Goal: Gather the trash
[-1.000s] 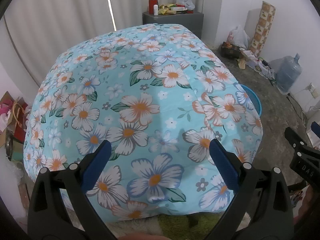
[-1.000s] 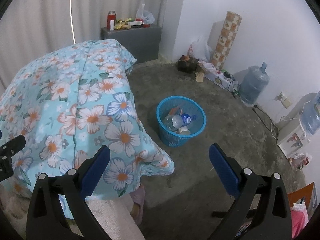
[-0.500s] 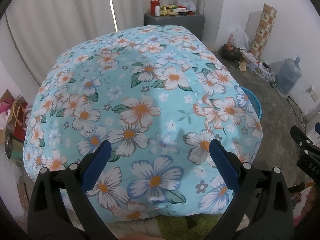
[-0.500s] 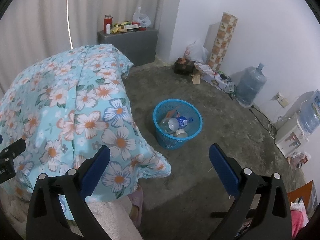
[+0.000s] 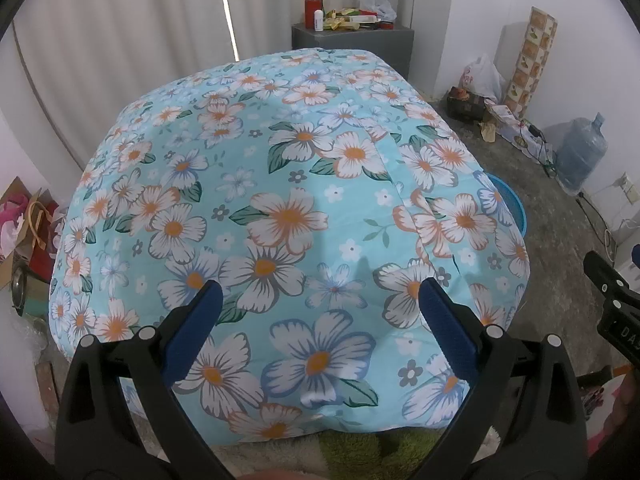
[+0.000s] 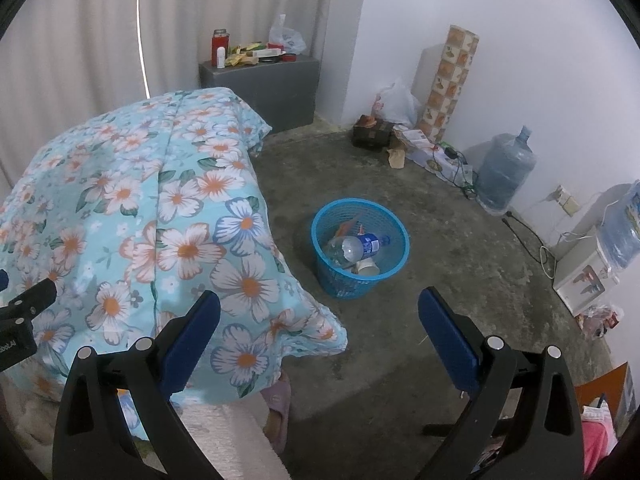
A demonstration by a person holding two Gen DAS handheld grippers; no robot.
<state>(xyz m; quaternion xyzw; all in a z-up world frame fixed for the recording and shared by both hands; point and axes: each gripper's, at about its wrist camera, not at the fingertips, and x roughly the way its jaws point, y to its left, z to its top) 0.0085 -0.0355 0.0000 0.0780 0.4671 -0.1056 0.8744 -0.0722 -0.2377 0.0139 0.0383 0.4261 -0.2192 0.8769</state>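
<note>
A blue mesh basket point(image 6: 394, 227) stands on the concrete floor beside the bed; inside lie a clear plastic bottle point(image 6: 354, 246) with a blue label, a paper cup point(image 6: 368, 267) and an orange scrap. In the left wrist view only the basket's rim point(image 5: 514, 204) peeks past the flowered bedspread point(image 5: 296, 216). My left gripper point(image 5: 320, 300) is open above the bedspread with nothing between its fingers. My right gripper point(image 6: 319, 309) is open too, held well above the floor on the near side of the basket. No loose trash shows on the bed.
A grey cabinet point(image 6: 276, 80) with a red jar and packets stands at the far wall. Bags, a box, a patterned roll point(image 6: 452, 80) and a water jug point(image 6: 506, 172) line the right wall. Cables cross the floor near a dispenser point(image 6: 588, 276). A slipper point(image 6: 276, 400) lies by the bed.
Both views have drawn back and risen slightly, so the bed and basket look a little farther away. Both grippers stayed open and empty.
</note>
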